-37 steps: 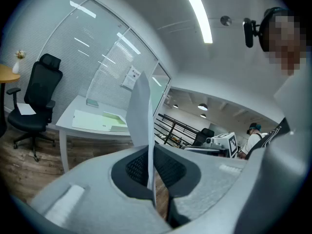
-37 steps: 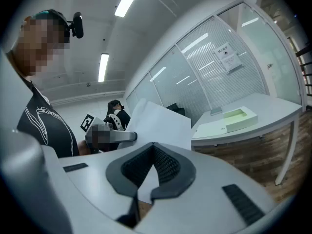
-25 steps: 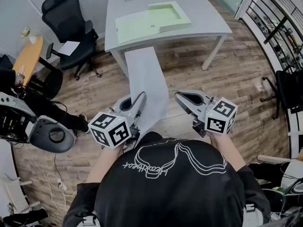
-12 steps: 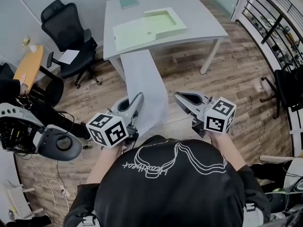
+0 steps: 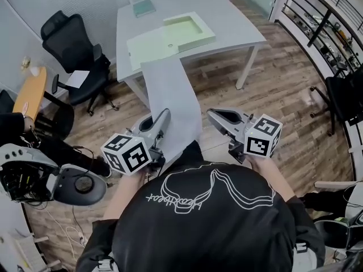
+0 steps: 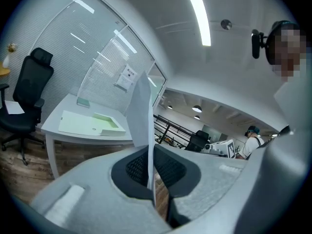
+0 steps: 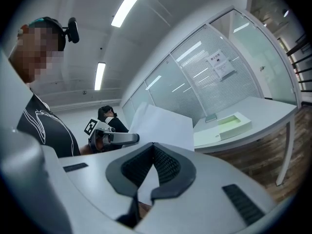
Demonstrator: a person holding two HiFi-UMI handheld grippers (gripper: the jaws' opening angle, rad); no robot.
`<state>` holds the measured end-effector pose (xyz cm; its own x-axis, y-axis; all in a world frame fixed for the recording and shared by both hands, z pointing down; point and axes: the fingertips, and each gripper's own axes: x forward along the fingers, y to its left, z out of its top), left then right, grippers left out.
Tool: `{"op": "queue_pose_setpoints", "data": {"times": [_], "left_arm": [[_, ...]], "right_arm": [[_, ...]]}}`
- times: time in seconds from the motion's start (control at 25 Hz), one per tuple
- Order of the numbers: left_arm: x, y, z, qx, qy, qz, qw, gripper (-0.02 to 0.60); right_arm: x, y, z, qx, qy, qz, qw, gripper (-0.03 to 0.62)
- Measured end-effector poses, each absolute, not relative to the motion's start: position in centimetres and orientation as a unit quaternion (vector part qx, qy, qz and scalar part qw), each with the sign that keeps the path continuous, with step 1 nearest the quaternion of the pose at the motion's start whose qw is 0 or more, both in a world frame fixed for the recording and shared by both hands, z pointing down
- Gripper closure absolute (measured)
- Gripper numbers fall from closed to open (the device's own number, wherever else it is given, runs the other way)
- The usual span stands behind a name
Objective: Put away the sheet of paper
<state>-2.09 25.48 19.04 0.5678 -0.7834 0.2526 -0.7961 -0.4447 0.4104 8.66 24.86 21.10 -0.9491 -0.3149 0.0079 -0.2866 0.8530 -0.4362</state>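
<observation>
The person stands on the wooden floor (image 5: 272,84), facing a grey counter (image 5: 232,21), with a tool in each hand. The left tool (image 5: 165,114) is clamped on the near end of the sheet of paper (image 5: 170,95). In the left gripper view the sheet (image 6: 141,116) stands on edge between the dark pads (image 6: 134,167), which press on it from both sides. From that grip the sheet reaches forward through the air above the floor. In the head view its far end overlaps the counter's near edge.

The right tool (image 5: 211,115) is held just beside the sheet's right edge, apart from it. In the right gripper view its jaws are together at the tips (image 7: 152,146) with nothing caught between them. The sheet (image 7: 161,123) and the left tool (image 7: 117,138) show beyond them.

On the counter lie a pale green tray (image 5: 189,30) and a flat pale green board (image 5: 148,44) touching it. A small teal book (image 5: 143,7) lies farther back. A black office chair (image 5: 71,44) stands to the counter's left.
</observation>
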Motion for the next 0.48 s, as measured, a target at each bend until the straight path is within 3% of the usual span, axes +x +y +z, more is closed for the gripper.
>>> {"op": "queue_pose_setpoints", "data": {"times": [0.16, 0.48], "left_arm": [[-0.8, 23.6, 19.5, 0.856, -0.455, 0.014, 0.245, 0.569], [-4.6, 15.1, 21.0, 0.858, -0.444, 0.007, 0.259, 0.569]], "right_arm": [[9.5, 23.2, 21.8, -0.164, 0.964, -0.21, 0.018, 0.585], [6.4, 15.3, 23.3, -0.167, 0.955, -0.243, 0.016, 0.583]]}}
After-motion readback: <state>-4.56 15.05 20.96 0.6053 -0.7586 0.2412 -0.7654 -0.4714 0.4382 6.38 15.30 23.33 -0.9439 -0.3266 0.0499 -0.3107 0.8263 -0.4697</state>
